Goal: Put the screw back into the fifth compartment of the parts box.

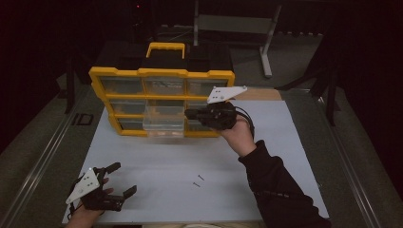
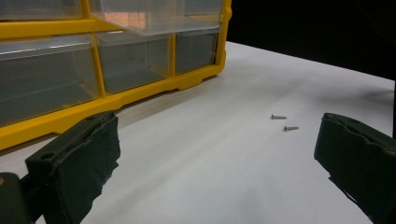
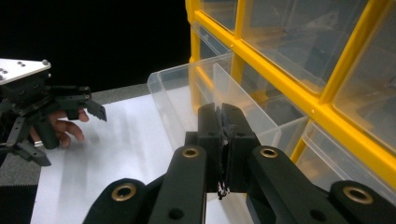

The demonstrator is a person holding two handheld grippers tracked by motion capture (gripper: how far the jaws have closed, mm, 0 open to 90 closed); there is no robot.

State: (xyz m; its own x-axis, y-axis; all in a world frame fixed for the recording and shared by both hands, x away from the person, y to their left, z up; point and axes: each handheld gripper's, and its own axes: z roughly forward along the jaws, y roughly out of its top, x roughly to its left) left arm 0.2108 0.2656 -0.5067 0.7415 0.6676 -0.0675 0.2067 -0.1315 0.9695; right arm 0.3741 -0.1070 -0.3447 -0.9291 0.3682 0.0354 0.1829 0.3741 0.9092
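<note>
Currently right hand-held gripper, jaws pressed together with nothing visible between, sits at the pulled-out clear drawer in the yellow organizer's middle column. Judgement: align over the compartment before releasing. Left hand-held gripper rests apart, near-left on the surface; two screws lie near-centre.

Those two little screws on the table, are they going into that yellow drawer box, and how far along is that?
Likely. Done: one clear drawer of the yellow organizer is pulled out. In hand: the right gripper, jaws shut and empty, hangs beside it. Left: both screws lie on the white sheet; the left gripper waits open nearby.
</note>
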